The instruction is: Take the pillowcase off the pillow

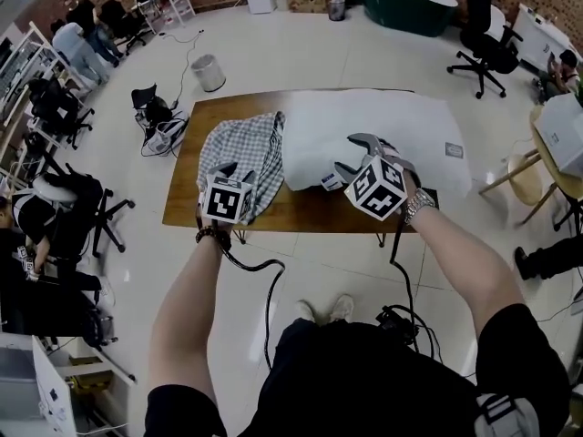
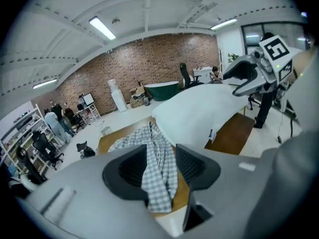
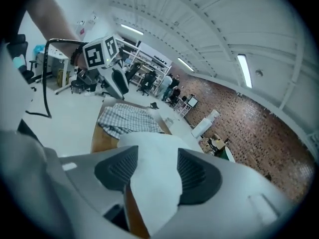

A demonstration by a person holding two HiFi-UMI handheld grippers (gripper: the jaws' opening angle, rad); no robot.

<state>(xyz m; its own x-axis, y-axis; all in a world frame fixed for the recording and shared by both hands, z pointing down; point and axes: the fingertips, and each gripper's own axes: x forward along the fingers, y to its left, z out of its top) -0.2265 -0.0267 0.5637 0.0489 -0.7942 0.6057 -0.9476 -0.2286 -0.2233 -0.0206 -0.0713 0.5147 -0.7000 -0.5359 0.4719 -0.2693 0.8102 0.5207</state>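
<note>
Two handheld grippers hover over one wooden counter [image 1: 301, 212], each carrying one cube with black-and-white square markers. The left gripper [image 1: 235, 171] is above the single pillowcase [image 1: 246, 148], and the right gripper [image 1: 357, 153] is above the near edge of the single pillow [image 1: 383, 126].

The pillowcase is off the pillow. It is thin cloth in a small grey-and-white check, crumpled into a loose, folded heap on the counter's left half, with its right edge against the pillow's left side. The pillow is plain white, soft and roughly rectangular, and it lies flat across the counter's right half. Two small tags [image 1: 330, 182] show on it, one at the near left corner and one toward the right end.

The left fingers [image 2: 127, 171] are dark, ribbed pads standing spread. The checked cloth shows in the gap between them, but they are not pinching it. The right fingers [image 3: 197, 176] are spread as well, with white pillow showing between them and not gripped.

The pillow covers the counter's far right part. From the head view, the marker cube hides most of the left gripper. The print on the tags is too small to read.
</note>
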